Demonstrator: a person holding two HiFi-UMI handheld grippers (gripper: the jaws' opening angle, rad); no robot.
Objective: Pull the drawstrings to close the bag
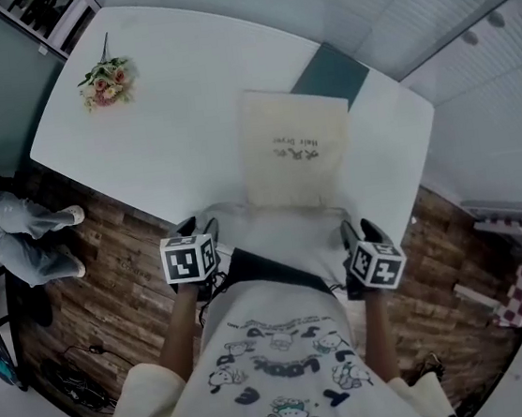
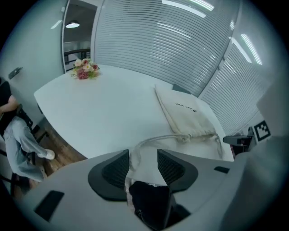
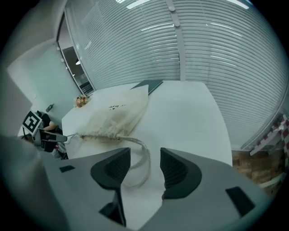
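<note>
Your left gripper (image 2: pixel 143 164) and right gripper (image 3: pixel 145 168) both show jaws spread. The bag (image 1: pixel 293 147) lies mid-frame on the desk (image 1: pixel 165 120); a loose drawstring (image 2: pixel 153 137) runs between each pair, unpinched.

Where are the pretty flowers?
In the head view, the bunch of flowers lies near the far left corner of the white table, well to the left of the cloth bag and not touching it.

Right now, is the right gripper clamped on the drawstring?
No: the right gripper has its jaws apart, with the drawstring lying loose between them.
</note>
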